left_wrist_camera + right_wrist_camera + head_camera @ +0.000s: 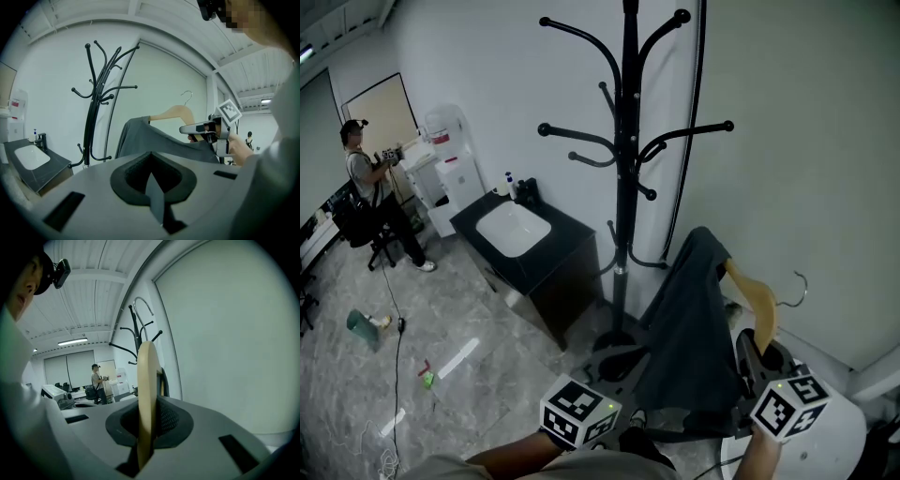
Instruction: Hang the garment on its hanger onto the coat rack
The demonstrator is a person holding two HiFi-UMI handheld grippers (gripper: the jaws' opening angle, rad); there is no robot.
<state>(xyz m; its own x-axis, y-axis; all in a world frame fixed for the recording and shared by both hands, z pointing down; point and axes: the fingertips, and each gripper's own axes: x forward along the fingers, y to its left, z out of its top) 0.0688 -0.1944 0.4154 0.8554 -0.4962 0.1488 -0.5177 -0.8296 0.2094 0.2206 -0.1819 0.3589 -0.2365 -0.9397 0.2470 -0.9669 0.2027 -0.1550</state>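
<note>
Now — the right gripper clamps its fingers on the stiff wooden hanger; light load, though the limp grey garment could slide. Left gripper closed, empty.

My right gripper grips the wooden hanger edge-on; the coat rack stands far behind.

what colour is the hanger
Pale tan wood. The hanger shows best in the left gripper view, above the dark grey garment.
</note>
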